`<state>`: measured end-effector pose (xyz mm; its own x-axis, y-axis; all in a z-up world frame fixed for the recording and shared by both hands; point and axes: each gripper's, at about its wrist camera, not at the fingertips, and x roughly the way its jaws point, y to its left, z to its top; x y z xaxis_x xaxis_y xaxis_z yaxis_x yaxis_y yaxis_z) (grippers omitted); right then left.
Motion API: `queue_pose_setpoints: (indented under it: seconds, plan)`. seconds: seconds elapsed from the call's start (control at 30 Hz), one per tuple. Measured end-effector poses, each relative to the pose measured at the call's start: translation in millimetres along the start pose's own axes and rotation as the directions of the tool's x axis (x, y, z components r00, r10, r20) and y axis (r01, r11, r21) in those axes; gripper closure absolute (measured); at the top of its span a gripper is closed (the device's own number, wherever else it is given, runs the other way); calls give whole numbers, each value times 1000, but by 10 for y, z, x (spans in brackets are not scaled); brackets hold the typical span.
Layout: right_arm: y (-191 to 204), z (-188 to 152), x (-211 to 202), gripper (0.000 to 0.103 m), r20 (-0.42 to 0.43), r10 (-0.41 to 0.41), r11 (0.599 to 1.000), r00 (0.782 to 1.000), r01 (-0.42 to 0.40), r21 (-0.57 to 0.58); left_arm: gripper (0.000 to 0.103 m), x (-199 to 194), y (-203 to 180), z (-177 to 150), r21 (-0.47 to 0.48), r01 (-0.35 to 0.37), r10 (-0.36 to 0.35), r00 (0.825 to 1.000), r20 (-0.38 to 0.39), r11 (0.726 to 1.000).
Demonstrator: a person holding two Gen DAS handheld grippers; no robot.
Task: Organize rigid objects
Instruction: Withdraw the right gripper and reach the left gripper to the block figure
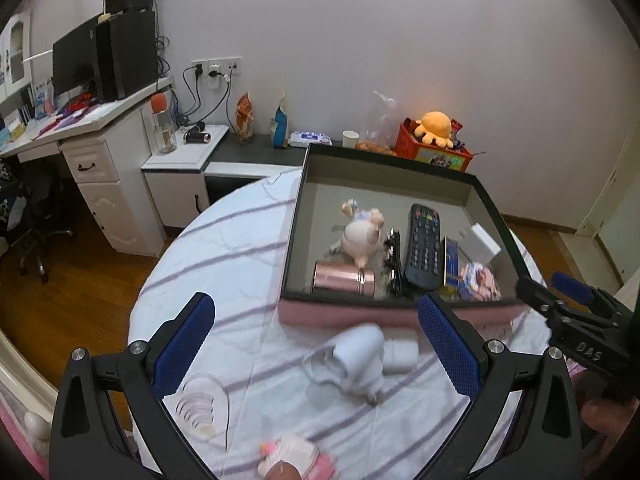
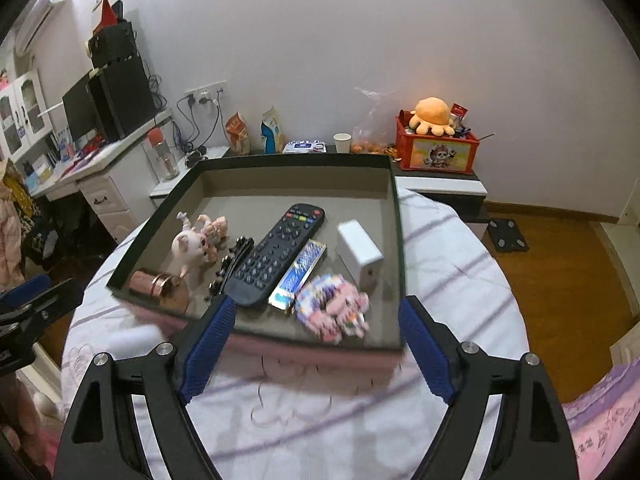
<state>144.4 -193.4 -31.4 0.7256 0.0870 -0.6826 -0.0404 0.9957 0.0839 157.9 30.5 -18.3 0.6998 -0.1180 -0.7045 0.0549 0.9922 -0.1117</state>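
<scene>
Both tools hang over a round table (image 2: 460, 280) draped in a wrinkled white cloth with thin purple stripes. The left hand-held gripper (image 1: 316, 344) stands spread wide, its blue, dimpled rubber pads holding nothing; between them, blurred, lies a soft white object (image 1: 356, 356) I cannot name, with a small rounded white case (image 1: 400, 354) touching its right side. The right hand-held gripper (image 2: 316, 344) is likewise parted and empty, its pads flanking the near wall of a shallow square box (image 2: 296, 170), dark-rimmed with a matte grey cardboard floor and a pink outer side. Ahead of those pads, inside the box, sit a long black remote control (image 2: 276, 256) with rows of rubbery buttons, a glossy pig figurine (image 2: 192, 246) to its left, a rose-gold metal cylinder (image 2: 158, 284) lying on its side, a black toothed hair clip (image 2: 232, 262), a flat blue packet (image 2: 300, 276), a plain white rectangular block (image 2: 360, 254), and a blurred pink patterned pack (image 2: 334, 306) nearest the gripper.
</scene>
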Motion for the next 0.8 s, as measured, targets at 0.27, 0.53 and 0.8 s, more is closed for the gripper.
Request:
queue_pose_setpoints:
  seconds: [0.27, 0.53, 0.8]
  plan:
    - [-174, -399, -157, 18, -40, 12, 997, 999, -9, 71, 0, -42, 5, -427, 9, -3, 4, 997, -77, 1000]
    - [-156, -569, -271, 18, -47, 31, 997, 998, -27, 69, 0, -42, -17, -799, 32, -14, 19, 990, -138, 999]
    - [-87, -581, -306, 18, -45, 39, 997, 998, -36, 62, 0, -35, 64, -919, 26, -24, 28, 987, -157, 999]
